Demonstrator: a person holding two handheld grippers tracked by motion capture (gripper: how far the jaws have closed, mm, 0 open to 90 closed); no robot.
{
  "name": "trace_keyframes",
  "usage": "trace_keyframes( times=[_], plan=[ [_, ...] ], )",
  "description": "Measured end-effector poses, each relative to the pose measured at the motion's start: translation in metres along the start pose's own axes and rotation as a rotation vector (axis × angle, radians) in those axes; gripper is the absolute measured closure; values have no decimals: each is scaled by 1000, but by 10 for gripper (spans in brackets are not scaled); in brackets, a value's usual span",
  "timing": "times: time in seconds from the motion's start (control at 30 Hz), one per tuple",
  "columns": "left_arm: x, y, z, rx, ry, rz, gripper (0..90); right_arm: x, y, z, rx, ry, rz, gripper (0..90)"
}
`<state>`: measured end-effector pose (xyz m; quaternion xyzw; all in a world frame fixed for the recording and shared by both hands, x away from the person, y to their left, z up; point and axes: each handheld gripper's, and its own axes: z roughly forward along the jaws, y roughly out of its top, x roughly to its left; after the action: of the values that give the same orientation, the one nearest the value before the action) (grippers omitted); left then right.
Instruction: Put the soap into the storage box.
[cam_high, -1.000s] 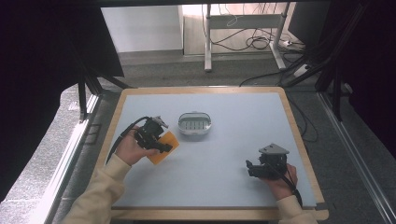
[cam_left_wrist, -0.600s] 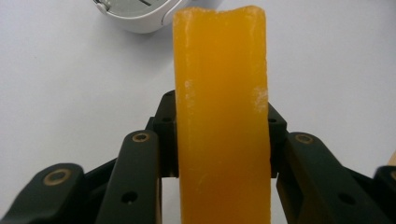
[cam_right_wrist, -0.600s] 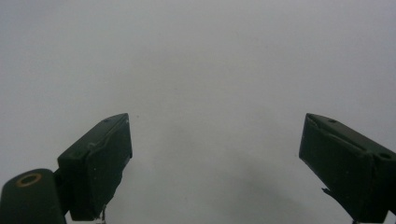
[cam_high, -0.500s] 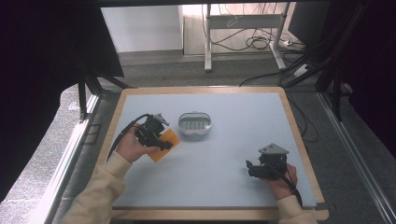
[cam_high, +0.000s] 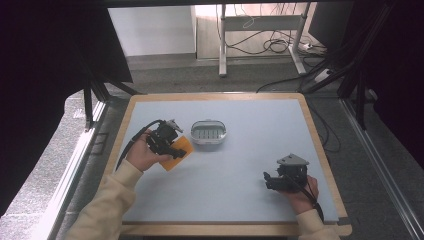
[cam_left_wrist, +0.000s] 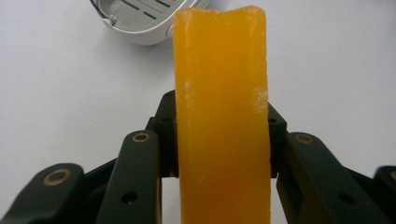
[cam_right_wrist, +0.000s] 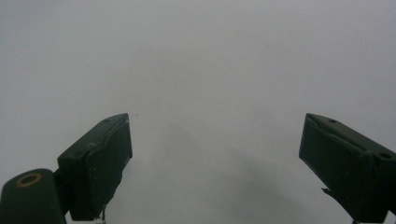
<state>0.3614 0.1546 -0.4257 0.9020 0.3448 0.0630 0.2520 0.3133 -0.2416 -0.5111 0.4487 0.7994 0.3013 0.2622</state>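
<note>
Orange bar gripped on the left, right jaws wide apart

Left gripper (cam_high: 176, 148) is clamped on the orange bar (cam_left_wrist: 222, 112) at the table's (cam_high: 250, 125) left side, just beside the grey slotted dish (cam_high: 208, 132); over right, the right gripper (cam_high: 269, 181) gapes above bare surface, holding nothing

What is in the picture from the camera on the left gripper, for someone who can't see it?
An orange bar of soap stands upright in the middle, clamped between the black fingers of the left gripper. Behind it, at the top left, is part of a grey soap dish with slots in its bottom, sitting on the pale table.
</note>
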Motion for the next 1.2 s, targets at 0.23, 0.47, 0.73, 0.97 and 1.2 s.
trace_keyframes(
  times=[0.23, 0.47, 0.73, 0.97, 1.2],
  plan=[
    [3, 4, 2, 6, 9, 2, 617, 0, 0, 0, 5, -2, -6, 98],
    [2, 8, 3, -3, 7, 12, 617, 1, 0, 1, 9, -11, -12, 98],
    [2, 14, 4, -5, 6, 21, 617, 0, 0, 1, 5, -9, -13, 98],
    [4, 21, 5, -6, 13, 34, 617, 1, 0, 1, 6, -10, -13, 98],
    [4, 29, 5, 3, 23, 68, 617, 1, 0, 1, 7, -8, -14, 98]
  ],
)
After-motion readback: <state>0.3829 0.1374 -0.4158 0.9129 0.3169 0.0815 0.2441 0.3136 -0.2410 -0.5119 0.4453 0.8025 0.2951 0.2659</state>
